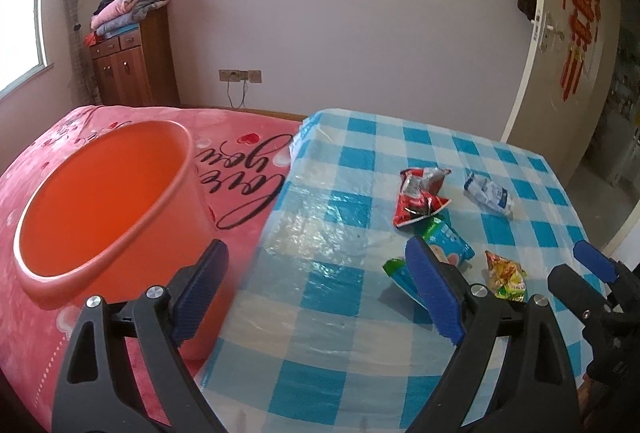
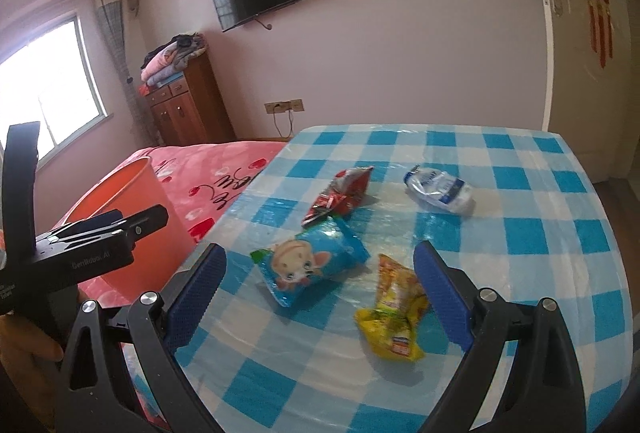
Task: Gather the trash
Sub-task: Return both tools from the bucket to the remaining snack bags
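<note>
Both grippers poised over four snack wrappers, orange bin waiting alongside.

The right gripper [image 2: 320,293] has its blue ribbed fingers [image 2: 440,297] wide apart and empty, framing the crumpled yellow foil wrapper [image 2: 394,317] and the light-blue snack bag with a cartoon face [image 2: 308,265], probably to pick one first. The left gripper [image 1: 316,293] also stands spread and holds nothing, its fingers [image 1: 434,293] near the counter edge closest to the round orange plastic bin [image 1: 108,201], which sits on the pink bed blanket [image 1: 248,169], likely so trash can be dropped straight in. Farther out on the blue-and-white checked counter [image 2: 520,233] lie a torn red wrapper [image 2: 340,193] and a crushed white-and-blue packet [image 2: 440,189]. The blanket reads "Love you" in script; the left gripper's body bears "GenRobot.AI"; the wrapper print is too blurred to read.
</note>
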`<state>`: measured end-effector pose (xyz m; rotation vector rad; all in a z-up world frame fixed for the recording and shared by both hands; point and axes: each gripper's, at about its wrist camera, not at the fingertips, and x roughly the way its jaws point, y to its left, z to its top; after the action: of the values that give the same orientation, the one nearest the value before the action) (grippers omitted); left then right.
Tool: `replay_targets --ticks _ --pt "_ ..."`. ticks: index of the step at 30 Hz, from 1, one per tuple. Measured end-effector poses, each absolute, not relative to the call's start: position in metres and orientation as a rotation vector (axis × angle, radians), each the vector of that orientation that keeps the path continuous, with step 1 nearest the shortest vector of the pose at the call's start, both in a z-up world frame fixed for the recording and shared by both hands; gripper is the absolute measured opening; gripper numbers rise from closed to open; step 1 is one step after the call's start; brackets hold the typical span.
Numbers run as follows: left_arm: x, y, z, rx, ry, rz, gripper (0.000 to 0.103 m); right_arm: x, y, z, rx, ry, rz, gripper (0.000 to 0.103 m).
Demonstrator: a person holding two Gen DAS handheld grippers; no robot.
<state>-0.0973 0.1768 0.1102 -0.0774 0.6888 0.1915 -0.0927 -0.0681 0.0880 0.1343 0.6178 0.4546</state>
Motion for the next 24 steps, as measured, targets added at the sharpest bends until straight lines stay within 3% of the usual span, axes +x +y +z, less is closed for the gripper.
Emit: replay_targets --ticks 24 --pt "-0.061 0.116 0.082 -0.011 0.787 0.063 0.09 -0.059 -0.148 0.028 0.295 0.73 0.401 0.094"
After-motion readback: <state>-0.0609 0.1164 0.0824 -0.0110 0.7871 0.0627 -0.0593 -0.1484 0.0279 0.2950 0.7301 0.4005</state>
